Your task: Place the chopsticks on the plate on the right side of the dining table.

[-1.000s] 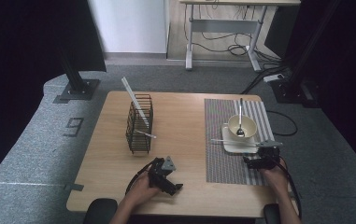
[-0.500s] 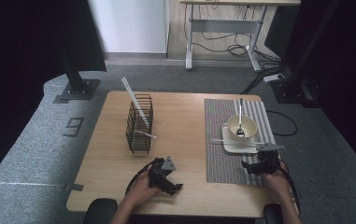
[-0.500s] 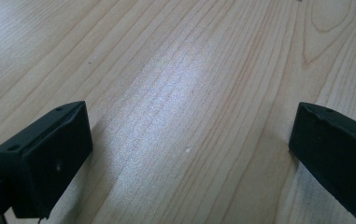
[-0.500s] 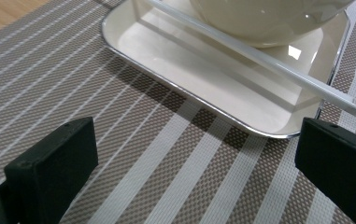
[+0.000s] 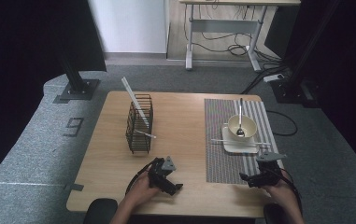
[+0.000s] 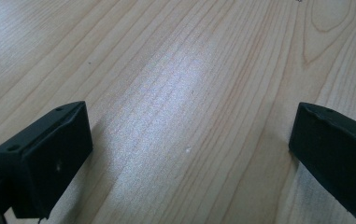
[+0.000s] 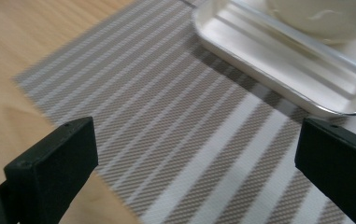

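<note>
My left gripper (image 5: 170, 185) rests low over the bare wooden table (image 5: 185, 126) near its front edge; in the left gripper view its jaws stand wide apart, left gripper (image 6: 189, 154) open with only wood grain between them. My right gripper (image 5: 250, 178) hovers over the front of the striped placemat (image 5: 222, 163). It is also open, right gripper (image 7: 199, 163) with nothing held. Just beyond it lies a white square plate (image 7: 278, 60) carrying a cream bowl (image 5: 241, 125) with a spoon (image 5: 240, 114) in it. A thin white stick (image 5: 227, 141) lies across the plate.
A black wire basket (image 5: 138, 123) stands at the table's middle left with a long white stick (image 5: 131, 95) leaning out of it. Dark stands and a desk frame (image 5: 222, 28) are on the floor behind the table.
The right gripper has drawn back from the plate toward the table's near edge. The left gripper has stayed where it was.
</note>
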Motion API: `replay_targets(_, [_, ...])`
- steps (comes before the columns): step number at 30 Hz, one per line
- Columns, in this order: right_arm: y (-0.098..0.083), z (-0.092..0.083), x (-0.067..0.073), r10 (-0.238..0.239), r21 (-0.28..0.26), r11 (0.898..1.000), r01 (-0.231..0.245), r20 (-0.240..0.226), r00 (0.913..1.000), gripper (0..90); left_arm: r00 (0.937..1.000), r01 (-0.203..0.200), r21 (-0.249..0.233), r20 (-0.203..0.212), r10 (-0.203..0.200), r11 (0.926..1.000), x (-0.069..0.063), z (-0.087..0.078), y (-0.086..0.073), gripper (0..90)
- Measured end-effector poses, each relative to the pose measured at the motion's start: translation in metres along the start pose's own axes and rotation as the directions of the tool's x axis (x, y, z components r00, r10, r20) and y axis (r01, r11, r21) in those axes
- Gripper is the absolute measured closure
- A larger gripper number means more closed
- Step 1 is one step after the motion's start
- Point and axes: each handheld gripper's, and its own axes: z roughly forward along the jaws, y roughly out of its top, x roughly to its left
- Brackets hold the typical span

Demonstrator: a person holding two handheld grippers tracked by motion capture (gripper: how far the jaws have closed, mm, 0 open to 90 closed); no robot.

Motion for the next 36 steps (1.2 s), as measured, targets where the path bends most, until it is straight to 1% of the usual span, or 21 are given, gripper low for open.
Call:
replay_targets(2, [0.005,-0.004,0.005,0.012,0.011,1.0,-0.012,-0.033,0.9994,0.0,1.0,0.0,0.0,0.0,0.0,1.0,0.0,0.0,0.0,0.0])
replay_targets(3, [0.008,-0.005,0.007,0.008,0.017,1.0,-0.007,-0.041,0.9991,0.0,1.0,-0.001,0.0,0.0,0.001,1.0,0.0,0.0,0.0,0.0])
replay_targets(5, [0.016,-0.008,0.013,-0.008,0.006,1.0,0.008,-0.049,0.9988,0.0,1.0,-0.002,0.0,0.001,0.002,1.0,0.0,0.0,0.0,0.0])
replay_targets(7, [0.023,-0.009,0.018,-0.005,0.008,1.0,0.006,-0.075,0.9971,0.0,1.0,-0.004,0.002,0.0,0.004,1.0,0.0,0.0,0.0,0.0])
replay_targets(9, [0.032,-0.011,0.023,0.003,-0.007,1.0,-0.003,-0.111,0.9938,0.0,1.0,-0.004,0.002,0.0,0.004,1.0,0.0,0.0,0.0,0.0])
replay_targets(12, [0.045,-0.011,0.03,-0.005,-0.037,0.999,0.0,-0.135,0.9908,0.0,1.0,-0.003,0.002,0.001,0.003,1.0,0.0,0.0,0.0,0.0])
replay_targets(14, [0.053,-0.01,0.034,-0.027,-0.059,0.998,0.02,-0.125,0.9918,0.0,1.0,0.0,-0.001,0.0,0.0,1.0,0.0,0.0,0.0,0.0])
replay_targets(16, [0.061,-0.009,0.036,-0.046,-0.068,0.997,0.04,-0.092,0.9947,0.0,1.0,0.0,-0.001,0.001,0.0,1.0,0.0,0.0,0.0,0.0])
replay_targets(17, [0.064,-0.008,0.037,-0.052,-0.074,0.996,0.046,-0.089,0.9947,0.0,1.0,0.0,-0.001,0.0,0.0,1.0,0.0,0.0,0.0,0.0])
replay_targets(19, [0.071,-0.006,0.039,-0.05,-0.08,0.996,0.043,-0.09,0.9947,1.3,1.0,0.0,-0.001,0.001,0.0,1.0,0.0,0.0,0.0,0.0])
replay_targets(22, [0.081,-0.003,0.043,-0.076,-0.089,0.994,0.067,-0.093,0.9928,5.6,1.0,0.0,0.001,0.002,0.0,1.0,0.0,0.0,0.0,0.0])
replay_targets(23, [0.084,-0.001,0.044,-0.082,-0.091,0.993,0.074,-0.096,0.992,7.7,1.0,0.0,0.001,0.002,0.0,1.0,0.0,0.0,0.0,0.0])
replay_targets(29, [0.102,0.011,0.052,-0.1,-0.093,0.992,0.089,-0.128,0.9867,9.0,1.0,0.0,0.0,0.001,0.0,1.0,0.0,0.0,0.0,0.0])
replay_targets(32, [0.114,0.019,0.056,-0.107,-0.096,0.991,0.093,-0.154,0.9823,11.0,1.0,0.001,0.001,0.002,-0.001,1.0,0.0,0.0,0.0,0.0])
replay_targets(34, [0.121,0.023,0.059,-0.111,-0.094,0.991,0.097,-0.16,0.9808,12.2,1.0,0.001,0.0,0.002,-0.001,1.0,0.0,0.0,0.0,0.0])
replay_targets(36, [0.129,0.028,0.061,-0.115,-0.078,0.992,0.103,-0.168,0.979,12.3,1.0,0.0,0.001,0.002,0.0,1.0,0.0,0.0,0.0,0.0])
